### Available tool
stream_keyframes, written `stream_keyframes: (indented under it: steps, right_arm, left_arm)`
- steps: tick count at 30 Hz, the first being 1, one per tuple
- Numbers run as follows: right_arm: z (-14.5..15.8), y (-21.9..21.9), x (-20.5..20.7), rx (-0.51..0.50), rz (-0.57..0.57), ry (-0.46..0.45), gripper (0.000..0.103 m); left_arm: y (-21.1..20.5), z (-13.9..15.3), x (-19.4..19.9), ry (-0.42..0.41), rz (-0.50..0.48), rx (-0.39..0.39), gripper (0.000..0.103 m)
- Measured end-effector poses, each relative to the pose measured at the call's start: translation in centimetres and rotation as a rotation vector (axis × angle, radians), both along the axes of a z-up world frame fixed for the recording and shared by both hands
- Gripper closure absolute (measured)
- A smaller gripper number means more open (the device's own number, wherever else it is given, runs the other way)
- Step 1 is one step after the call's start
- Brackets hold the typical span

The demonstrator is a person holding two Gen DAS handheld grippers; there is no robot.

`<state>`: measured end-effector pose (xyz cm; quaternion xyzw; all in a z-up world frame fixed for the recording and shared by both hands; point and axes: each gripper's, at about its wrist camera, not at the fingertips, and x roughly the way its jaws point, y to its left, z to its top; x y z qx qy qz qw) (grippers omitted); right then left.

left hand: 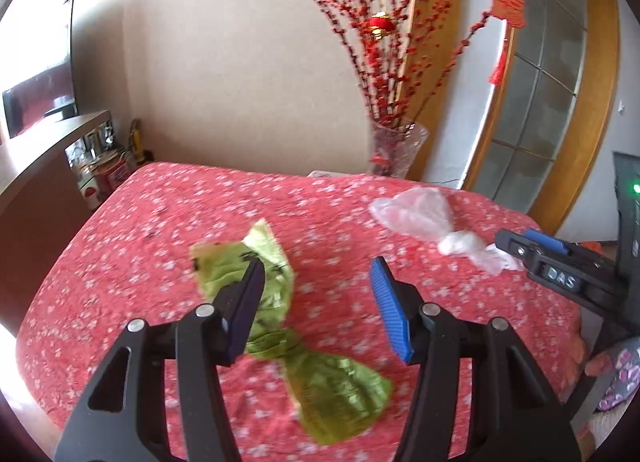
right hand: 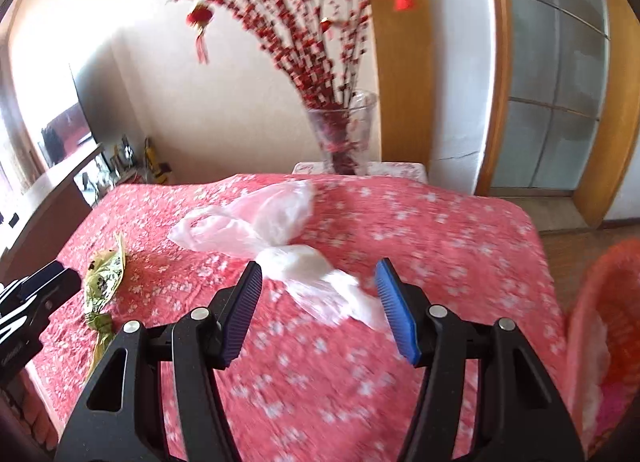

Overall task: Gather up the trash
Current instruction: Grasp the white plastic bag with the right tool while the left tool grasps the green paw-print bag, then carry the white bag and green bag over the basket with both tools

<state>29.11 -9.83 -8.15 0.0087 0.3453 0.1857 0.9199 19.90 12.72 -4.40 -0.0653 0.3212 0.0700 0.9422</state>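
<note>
A crumpled green plastic bag (left hand: 276, 290) lies on the red flowered tablecloth (left hand: 168, 214). My left gripper (left hand: 316, 266) hovers open just over it; its left finger covers part of the bag and nothing is pinched. To the right lies a knotted clear-white plastic bag (left hand: 420, 214), with my right gripper (left hand: 516, 250) at its near end. In the right wrist view that white bag (right hand: 260, 218) runs between the spread fingers of my right gripper (right hand: 319, 266), which is open, its pads not pressing. The green bag (right hand: 106, 274) and my left gripper (right hand: 60, 274) show at the left.
An orange mesh basket (right hand: 592, 302) holding something white stands off the table's right edge. A glass vase (right hand: 348, 134) of red berry branches stands behind the far edge. A low cabinet with a TV (left hand: 40, 94) runs along the left. A wood-framed glass door is at the right.
</note>
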Motion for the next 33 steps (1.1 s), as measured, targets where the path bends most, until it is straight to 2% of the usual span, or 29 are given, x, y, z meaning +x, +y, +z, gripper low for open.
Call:
stream_keyframes:
  steps: [5, 10, 11, 13, 14, 26, 28, 29, 30, 33]
  right_arm:
    - [-1.1, 3.1, 2.0, -0.077, 0.037, 0.027, 0.043]
    - [-2.8, 4.0, 3.0, -0.117, 0.044, 0.093, 0.046]
    - [-3.0, 3.9, 3.1, -0.116, 0.045, 0.105, 0.054]
    - [-3.3, 3.9, 3.1, -0.113, 0.044, 0.124, 0.062]
    - [-3.2, 3.6, 3.0, -0.104, 0.038, 0.124, 0.081]
    - [-2.6, 0.4, 0.3, -0.051, 0.014, 0.113, 0.083]
    - [-2.3, 0.1, -0.1, -0.042, 0.013, 0.108, 0.083]
    - [-2.1, -0.2, -0.4, -0.037, 0.012, 0.103, 0.083]
    - [-1.8, -0.6, -0.6, -0.031, 0.01, 0.097, 0.083]
    - [-0.9, -2.0, -1.1, -0.018, 0.001, 0.083, 0.083]
  left_arm:
    - [2.3, -1.1, -1.0, 0.027, 0.031, -0.013, 0.047]
    - [3.2, -2.2, -1.7, 0.057, 0.042, -0.027, 0.047]
    - [3.3, -2.3, -1.7, 0.062, 0.042, -0.029, 0.047]
    - [3.4, -2.8, -1.6, 0.073, 0.038, -0.037, 0.047]
    - [3.5, -2.9, -1.5, 0.08, 0.034, -0.045, 0.047]
    - [2.6, -5.3, 0.4, 0.218, 0.045, -0.078, 0.047]
    - [2.1, -5.3, 0.9, 0.224, 0.051, -0.051, 0.052]
    - [2.0, -5.2, 1.0, 0.225, 0.052, -0.047, 0.064]
    - [2.0, -5.2, 1.3, 0.227, 0.047, -0.057, 0.072]
    - [1.7, -5.2, 2.1, 0.223, 0.018, -0.102, 0.081]
